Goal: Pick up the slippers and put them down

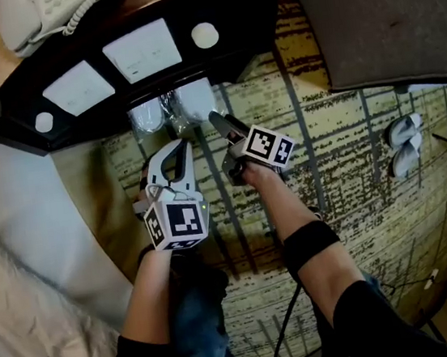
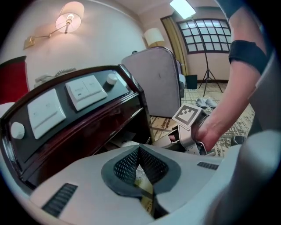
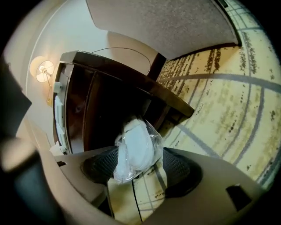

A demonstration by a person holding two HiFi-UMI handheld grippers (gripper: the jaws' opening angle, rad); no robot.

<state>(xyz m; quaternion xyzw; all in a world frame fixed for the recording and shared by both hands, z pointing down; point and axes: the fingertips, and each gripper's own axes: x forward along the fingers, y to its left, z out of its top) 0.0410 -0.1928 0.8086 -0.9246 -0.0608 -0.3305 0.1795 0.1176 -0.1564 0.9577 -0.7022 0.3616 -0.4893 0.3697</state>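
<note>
— How were the tongs found?
— The left tongs (image 2: 139, 150) were seen pressed fully together, with nothing held. The right tongs (image 3: 138, 154) were seen partly spread and clamped on the plastic-wrapped slippers (image 3: 134, 145).
— And where was that packet seen?
— At the upper centre of the head view, just beneath the dark nightstand (image 1: 246, 11) and over the patterned carpet (image 1: 343, 158). A second pair (image 1: 405, 144) was seen near the right edge.
</note>
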